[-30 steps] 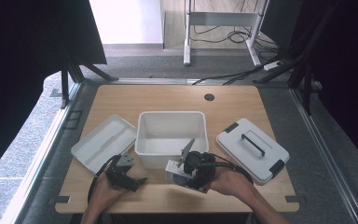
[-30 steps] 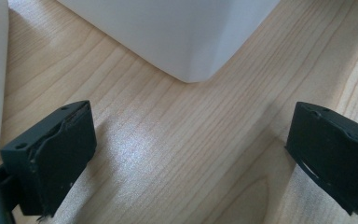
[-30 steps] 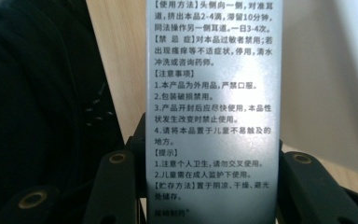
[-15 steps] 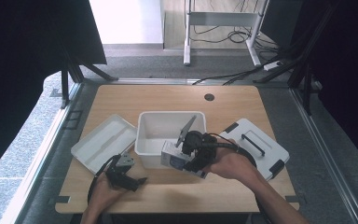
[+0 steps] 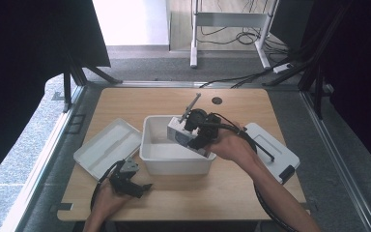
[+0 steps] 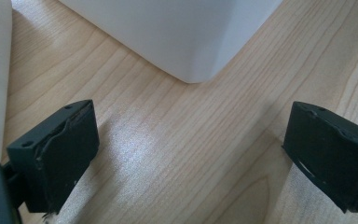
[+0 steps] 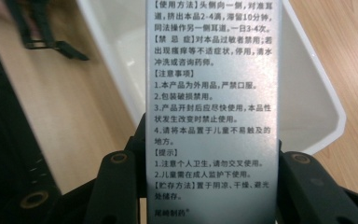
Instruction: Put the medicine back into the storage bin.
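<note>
A pale wooden table stands on grey flooring with dark curtains at both sides and cables trailing behind. In the high view the right gripper hangs above the white bin, clamped on a small silver box; a closed white case lies just beyond the forearm and an upturned white lid lies on the bin's far side. The left gripper rests low on the table in front of the bin.

In the left gripper view the jaws stand wide with nothing between them, bare wood grain beneath, the bin's corner just ahead.

In the right gripper view the box, a printed carton, is pinched across its narrow sides, directly over the bin. It looks light, thin-walled and glossy: likely to crush or slip, so a gentle hold low across the flat faces suits it.
</note>
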`<state>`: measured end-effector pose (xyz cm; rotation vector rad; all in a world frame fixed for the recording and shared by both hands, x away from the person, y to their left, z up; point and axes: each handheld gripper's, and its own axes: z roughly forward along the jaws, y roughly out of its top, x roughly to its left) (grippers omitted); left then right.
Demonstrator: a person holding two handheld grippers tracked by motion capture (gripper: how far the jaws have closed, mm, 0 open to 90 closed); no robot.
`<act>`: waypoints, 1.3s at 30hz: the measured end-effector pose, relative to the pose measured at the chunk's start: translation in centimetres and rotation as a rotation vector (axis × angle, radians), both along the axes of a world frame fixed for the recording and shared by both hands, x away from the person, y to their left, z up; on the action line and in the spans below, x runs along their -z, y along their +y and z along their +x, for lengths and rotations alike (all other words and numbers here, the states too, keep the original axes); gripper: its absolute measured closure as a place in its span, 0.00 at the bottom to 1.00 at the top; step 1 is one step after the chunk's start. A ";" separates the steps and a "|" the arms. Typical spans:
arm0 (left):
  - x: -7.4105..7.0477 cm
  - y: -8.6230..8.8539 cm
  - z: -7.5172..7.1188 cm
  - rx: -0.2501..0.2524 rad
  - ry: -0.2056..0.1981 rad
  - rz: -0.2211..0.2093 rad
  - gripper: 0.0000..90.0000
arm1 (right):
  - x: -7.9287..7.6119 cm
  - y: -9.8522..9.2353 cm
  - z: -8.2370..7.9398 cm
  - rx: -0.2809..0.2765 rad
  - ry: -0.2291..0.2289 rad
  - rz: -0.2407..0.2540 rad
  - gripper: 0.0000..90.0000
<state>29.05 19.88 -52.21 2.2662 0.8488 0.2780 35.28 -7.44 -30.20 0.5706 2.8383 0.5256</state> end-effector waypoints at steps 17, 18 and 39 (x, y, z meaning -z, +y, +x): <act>0.0 0.0 -0.1 -0.003 -0.002 0.000 0.05 | 5.1 1.4 3.9 0.063 0.008 -0.031 0.63; 0.0 0.0 -0.1 -0.002 -0.002 0.000 0.05 | 5.4 1.4 4.0 0.067 0.007 -0.032 0.63; 0.0 0.0 -0.1 0.000 -0.005 0.000 0.06 | 11.8 1.9 5.3 0.093 0.090 -0.083 0.62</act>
